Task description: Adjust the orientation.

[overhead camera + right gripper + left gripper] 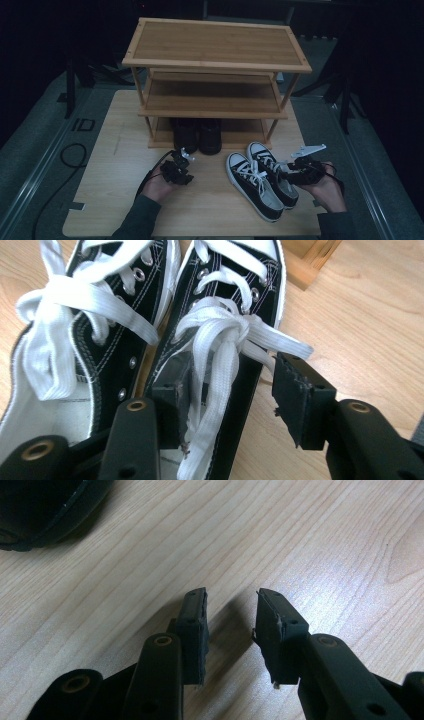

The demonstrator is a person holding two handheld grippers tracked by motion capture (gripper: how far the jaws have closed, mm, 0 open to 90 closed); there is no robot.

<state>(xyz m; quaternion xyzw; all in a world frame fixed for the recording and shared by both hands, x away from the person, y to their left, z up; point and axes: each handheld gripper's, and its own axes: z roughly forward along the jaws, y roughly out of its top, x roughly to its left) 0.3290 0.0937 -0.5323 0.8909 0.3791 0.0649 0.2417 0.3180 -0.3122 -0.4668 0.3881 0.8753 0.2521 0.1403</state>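
A pair of black sneakers with white laces and toe caps lies on the wooden table [110, 200], the left sneaker [252, 189] beside the right sneaker [270, 167]. My right gripper [281, 171] stands open over the right sneaker [230, 285]. One jaw reaches inside its opening and the other stays outside its side wall, apart from it. A loose white lace [215, 375] hangs between the jaws. The other sneaker [100, 325] lies to the left in that view. My left gripper [184, 156] is open just above bare table, nothing between its jaws [230, 627].
A three-tier bamboo shoe rack [215, 47] stands at the back of the table, with a pair of black shoes [197, 136] on its bottom shelf. One black shoe's edge [40, 505] lies just ahead of my left gripper. The rack's foot [310, 260] is beyond the sneakers.
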